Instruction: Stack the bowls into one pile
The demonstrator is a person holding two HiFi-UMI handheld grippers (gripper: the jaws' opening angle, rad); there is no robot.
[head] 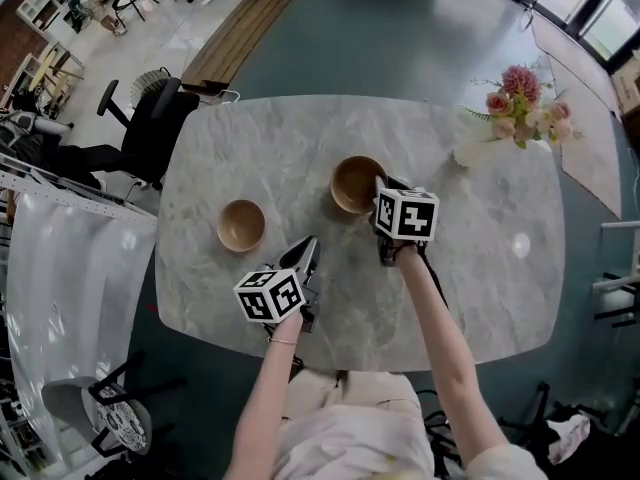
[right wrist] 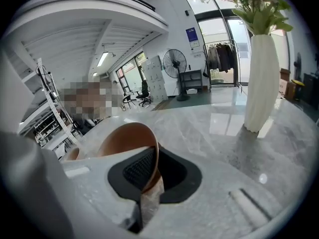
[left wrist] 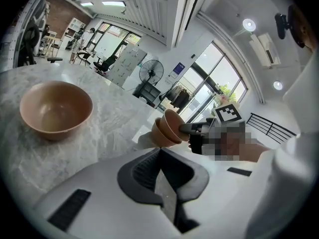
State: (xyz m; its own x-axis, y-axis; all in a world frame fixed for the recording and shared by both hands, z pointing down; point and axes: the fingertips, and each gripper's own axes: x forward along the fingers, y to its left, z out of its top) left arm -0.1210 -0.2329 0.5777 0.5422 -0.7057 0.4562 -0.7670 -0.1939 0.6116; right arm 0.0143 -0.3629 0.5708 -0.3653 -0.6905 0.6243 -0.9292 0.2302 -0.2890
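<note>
We grip rim of tilted bowl (head: 355, 183) in right tool (right wrist: 151, 176), frame centre, above desk (head: 480, 288); possibly two nested. Left tool (left wrist: 162, 183) closed, empty. Lone bowl (head: 241, 225) at left unstacked.

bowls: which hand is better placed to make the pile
Right, likely. The right gripper clamps a bowl by its rim and could carry it onto the loose bowl; the left gripper is shut, empty.

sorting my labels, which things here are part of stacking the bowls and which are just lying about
Job: free bowl; held bowl, rim pinched by right gripper; empty left gripper.
Lying about: flower vase; office chair.
</note>
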